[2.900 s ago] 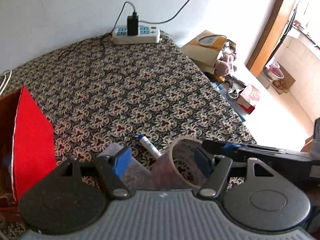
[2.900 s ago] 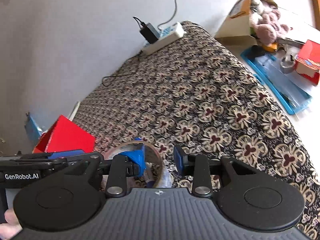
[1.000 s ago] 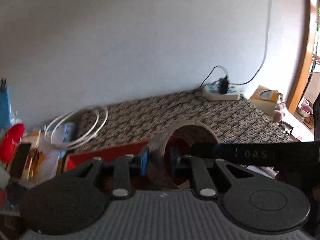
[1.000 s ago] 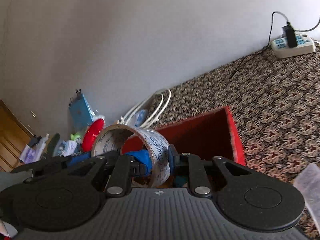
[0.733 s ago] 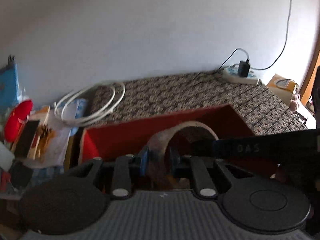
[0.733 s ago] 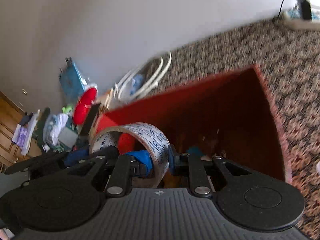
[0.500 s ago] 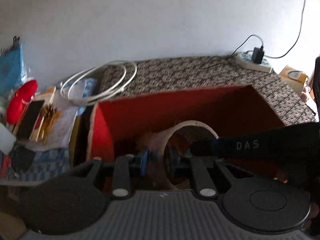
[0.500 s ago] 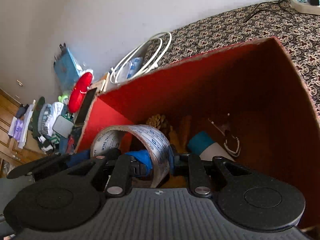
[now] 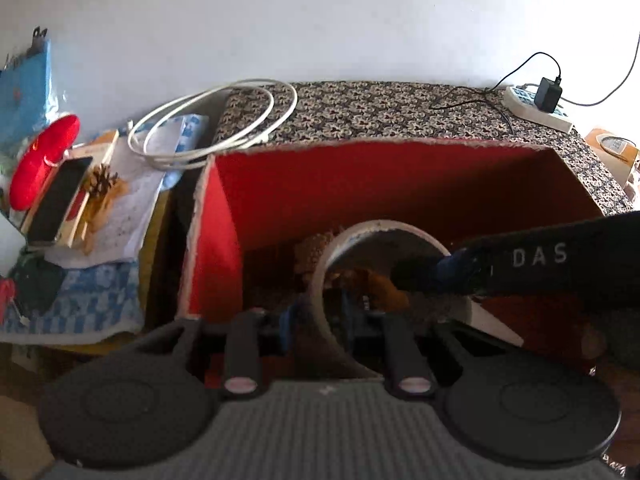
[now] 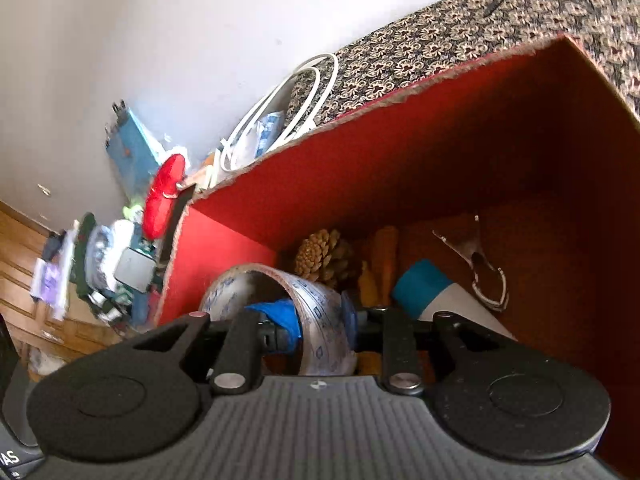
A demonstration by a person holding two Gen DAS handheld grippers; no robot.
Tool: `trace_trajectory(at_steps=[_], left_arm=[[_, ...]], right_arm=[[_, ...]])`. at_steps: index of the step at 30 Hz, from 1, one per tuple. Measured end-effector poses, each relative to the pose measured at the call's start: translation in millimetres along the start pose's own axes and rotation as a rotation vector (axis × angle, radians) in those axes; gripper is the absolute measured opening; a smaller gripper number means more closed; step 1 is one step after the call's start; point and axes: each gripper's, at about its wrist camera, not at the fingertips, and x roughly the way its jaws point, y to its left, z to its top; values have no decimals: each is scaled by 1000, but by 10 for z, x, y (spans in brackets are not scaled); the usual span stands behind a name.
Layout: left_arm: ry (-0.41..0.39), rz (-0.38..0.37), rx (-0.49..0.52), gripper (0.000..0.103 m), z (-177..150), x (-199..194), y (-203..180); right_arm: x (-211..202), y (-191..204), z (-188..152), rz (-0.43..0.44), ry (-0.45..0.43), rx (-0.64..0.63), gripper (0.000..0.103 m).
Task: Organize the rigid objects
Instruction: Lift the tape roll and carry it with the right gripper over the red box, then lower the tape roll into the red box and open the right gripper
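Both grippers hold one roll of clear packing tape (image 9: 332, 264) (image 10: 320, 312) inside the open red box (image 9: 360, 184) (image 10: 400, 152). My left gripper (image 9: 318, 320) is shut on the roll's near wall. My right gripper (image 10: 322, 322) is shut on the roll's opposite wall, and its finger (image 9: 452, 272) reaches in from the right in the left wrist view. The roll hangs just above the box's contents: a pine cone (image 10: 324, 258), an orange object (image 10: 380, 264), a white tube with a blue cap (image 10: 424, 288) and a metal clip (image 10: 480, 268).
The box stands on a patterned cloth (image 9: 380, 112). Left of it lie coiled white cable (image 9: 208, 120), papers, a phone (image 9: 56, 200), a small pine cone (image 9: 102, 180) and a red object (image 9: 40, 164). A power strip (image 9: 536, 104) sits at the back right.
Both grippers have carried the tape roll from the patterned cloth over to the red box and lowered it inside. Both stay shut on the roll.
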Motion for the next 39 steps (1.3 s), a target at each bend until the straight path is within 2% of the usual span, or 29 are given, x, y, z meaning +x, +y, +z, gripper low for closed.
trace_trajectory(at_steps=[5, 8, 15, 24, 30, 39], left_arm=[[-24, 27, -6, 38, 2, -78, -22], [-49, 48, -13, 48, 16, -149, -17], [-47, 78, -24, 51, 0, -198, -18], [-49, 100, -43, 54, -30, -285, -5], [-42, 123, -36, 54, -41, -332, -81], [-40, 145, -27, 55, -10, -433, -261]], right_arm=[[-35, -103, -36, 71, -15, 62, 9], [-39, -99, -37, 96, -6, 52, 9], [-58, 20, -52, 34, -7, -35, 12], [-121, -92, -95, 80, 25, 8, 14], [-340, -162, -132, 106, -58, 69, 14], [-655, -150, -209, 95, -157, 31, 14]])
